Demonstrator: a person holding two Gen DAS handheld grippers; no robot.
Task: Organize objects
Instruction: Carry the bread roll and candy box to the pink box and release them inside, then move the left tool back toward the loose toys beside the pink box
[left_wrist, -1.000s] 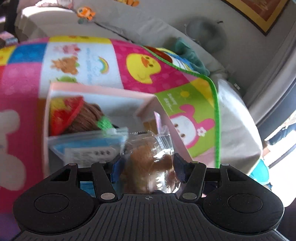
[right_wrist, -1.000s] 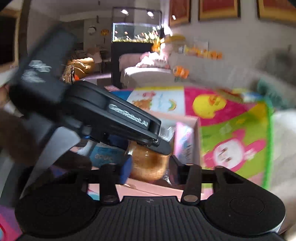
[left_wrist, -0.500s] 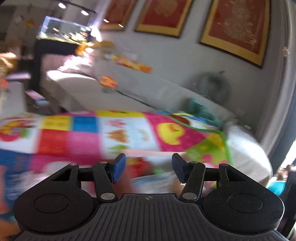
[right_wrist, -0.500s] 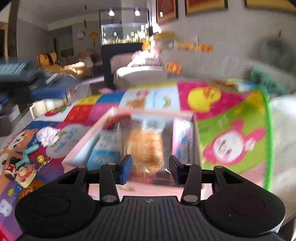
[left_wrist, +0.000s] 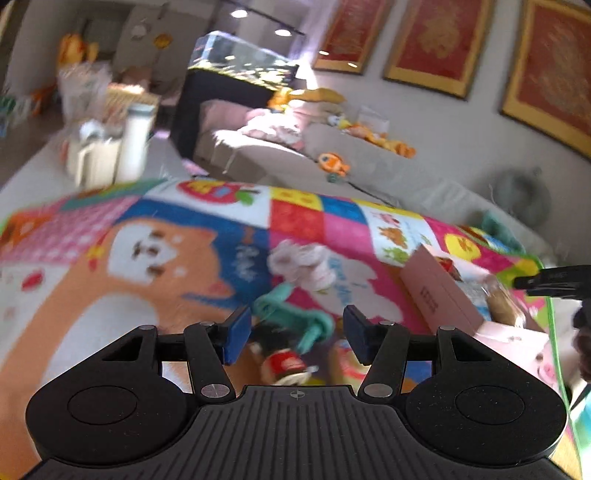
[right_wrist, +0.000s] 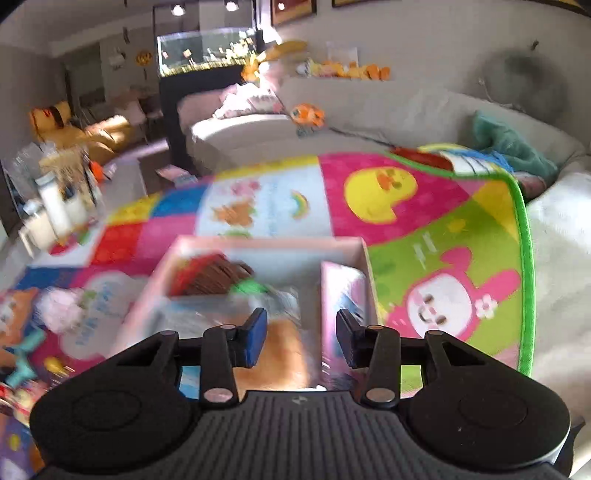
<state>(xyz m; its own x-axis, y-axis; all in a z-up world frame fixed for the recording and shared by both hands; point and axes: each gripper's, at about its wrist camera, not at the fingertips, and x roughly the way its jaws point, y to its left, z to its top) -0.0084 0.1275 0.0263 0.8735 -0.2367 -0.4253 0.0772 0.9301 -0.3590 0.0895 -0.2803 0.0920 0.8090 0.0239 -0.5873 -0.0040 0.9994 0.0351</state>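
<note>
Hovering tools (left_wrist: 297, 334), seemingly glossy wrapped bun (right_wrist: 284, 354)

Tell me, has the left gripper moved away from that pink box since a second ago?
Yes. The left gripper has swung left: the pink box, earlier straight ahead between its fingers, now sits off to its right, and loose toys on the play mat lie ahead.

Motion blur smears the small toys on the play mat (left_wrist: 192, 258) under the left tool (left_wrist: 297, 334); a teal toy (left_wrist: 295, 314) and a red-labelled object (left_wrist: 286, 363) cannot be identified. The pink box (right_wrist: 266, 245) holds blurred contents: a brown-and-red thing (right_wrist: 210, 275) and what may be a wrapped bun (right_wrist: 280, 354), partly hidden by the right tool (right_wrist: 301, 332). The box's near end is covered.
</note>
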